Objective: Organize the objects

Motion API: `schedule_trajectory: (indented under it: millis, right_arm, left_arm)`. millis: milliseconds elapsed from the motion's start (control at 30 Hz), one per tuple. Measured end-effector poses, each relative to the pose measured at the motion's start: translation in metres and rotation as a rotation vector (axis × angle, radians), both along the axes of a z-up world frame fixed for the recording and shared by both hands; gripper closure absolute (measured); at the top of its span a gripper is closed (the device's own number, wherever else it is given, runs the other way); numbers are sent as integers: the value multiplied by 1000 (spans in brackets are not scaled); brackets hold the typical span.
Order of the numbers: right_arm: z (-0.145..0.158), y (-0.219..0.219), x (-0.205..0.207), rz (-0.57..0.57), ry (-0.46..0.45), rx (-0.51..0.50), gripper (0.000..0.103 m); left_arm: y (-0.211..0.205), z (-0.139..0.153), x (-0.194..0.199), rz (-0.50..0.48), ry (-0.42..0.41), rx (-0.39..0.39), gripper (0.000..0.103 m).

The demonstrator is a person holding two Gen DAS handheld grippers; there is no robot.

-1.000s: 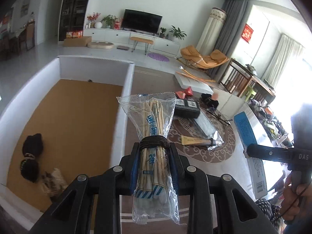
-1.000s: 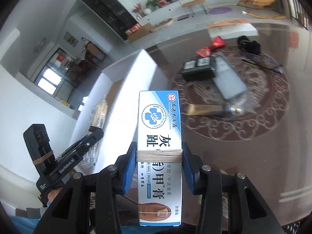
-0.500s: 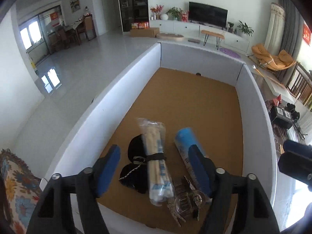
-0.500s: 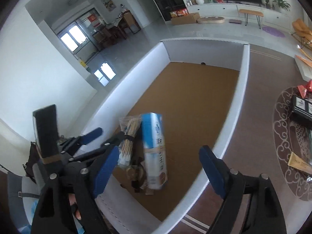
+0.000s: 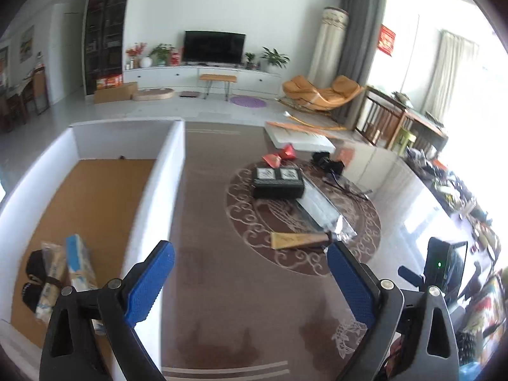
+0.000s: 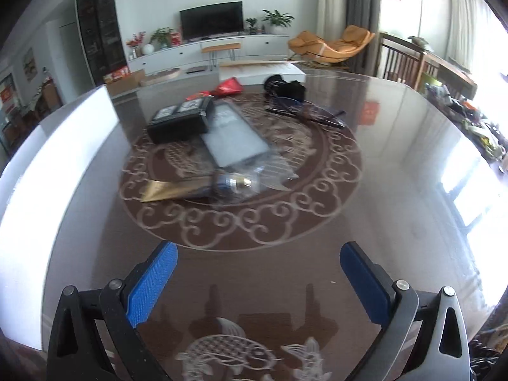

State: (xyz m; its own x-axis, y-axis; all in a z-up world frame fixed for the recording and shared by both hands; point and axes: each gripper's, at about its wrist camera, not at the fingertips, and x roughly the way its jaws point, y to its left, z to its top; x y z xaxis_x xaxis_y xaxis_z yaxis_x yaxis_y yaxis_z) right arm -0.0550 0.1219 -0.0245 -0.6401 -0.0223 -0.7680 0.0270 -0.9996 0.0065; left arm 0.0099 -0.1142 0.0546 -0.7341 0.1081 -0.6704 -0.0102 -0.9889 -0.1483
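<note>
Both tools are empty, their jaws opening wide with nothing between the blue pads. The right tool hovers over the bare near part of the glossy desk, and the left tool hangs beside it, close to the white wall of the box. Ahead of the right tool, near the front of the round pattern, lies the gold tube; its long axis runs crosswise to the tool's line, flat tail to the left, cap end tucked into a clear plastic wrapper to the right. By my judgement the right tool is the nearer and better placed for it, since the tube lies almost straight ahead with open desk between. Behind the tube, a grey flat pack and a black case crowd close, so room for the pads is on the near side and at the tail. The box, with the blue carton and the chopstick bundle in its near end, lies to the left.
</note>
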Motion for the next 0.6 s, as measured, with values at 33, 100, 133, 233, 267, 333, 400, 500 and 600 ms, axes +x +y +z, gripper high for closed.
schedule_trajectory:
  millis: [33,100,133,233,267,333,400,500,600]
  right_arm:
    - [-4,12,1,-27,0,17,1]
    - [-14,34,6,-67,2,36,1]
    - [-19,42,9,-86,0,37,1]
    - [-24,60,9,-131,-30,-29,1]
    - [-26,61,8,-137,-33,-37,0]
    - [-31,63,4,-148,-50,-26,0]
    - [-34,61,3,-148,-66,-19,0]
    - [-39,55,-1,-140,-81,-3,0]
    - [-42,52,-2,-136,-91,9,0]
  left_arm:
    - [19,-11,0,-26,-12,-14,5]
    - [46,-37,-6,-45,-44,-33,5]
    - [54,-49,-11,-46,-63,-34,5]
    - [68,-88,-30,-47,-141,-46,5]
    - [69,-98,-36,-46,-159,-50,5]
    - [72,-110,-37,-28,-183,-48,5]
    - [69,-118,-41,-14,-192,-25,5]
    - [65,-127,-47,-7,-197,-3,5]
    - [70,-130,-50,-21,-178,-49,5]
